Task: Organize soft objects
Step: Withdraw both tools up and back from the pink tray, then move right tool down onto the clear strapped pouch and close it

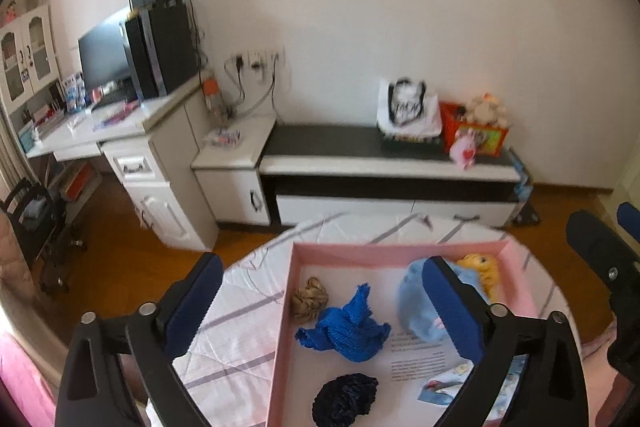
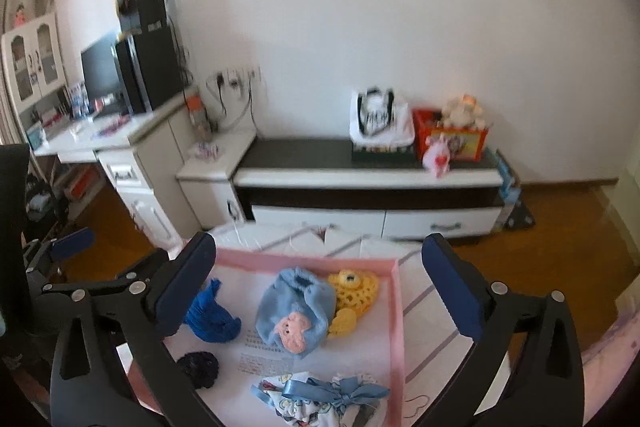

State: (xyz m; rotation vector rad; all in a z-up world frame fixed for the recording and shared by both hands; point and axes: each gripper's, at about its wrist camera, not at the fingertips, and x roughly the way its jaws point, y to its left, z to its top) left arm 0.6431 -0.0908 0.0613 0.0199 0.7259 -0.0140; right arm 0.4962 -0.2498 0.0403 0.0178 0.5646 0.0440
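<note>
A shallow pink box [image 1: 283, 311] [image 2: 397, 311] lies on a white quilt with grey stripes. Inside it are a blue knitted cloth [image 1: 348, 327] [image 2: 210, 319], a light blue plush pouch with a pink face [image 1: 416, 303] [image 2: 296, 307], a yellow crocheted piece [image 1: 484, 271] [image 2: 352, 287], a navy scrunchie [image 1: 346, 399] [image 2: 199, 367], a tan braided piece [image 1: 309, 297] and a blue-ribboned fabric pouch [image 2: 328, 395]. My left gripper [image 1: 320, 261] hangs open above the box's left half, holding nothing. My right gripper [image 2: 319, 239] is open and empty over the right half.
The quilt [image 1: 232, 339] ends at a wooden floor [image 1: 132, 259]. Beyond stand a low black-and-white cabinet [image 1: 360, 147] with a red toy box [image 1: 472, 131], a white desk [image 1: 120, 131] with a monitor, and a dark chair [image 1: 32, 219] at left.
</note>
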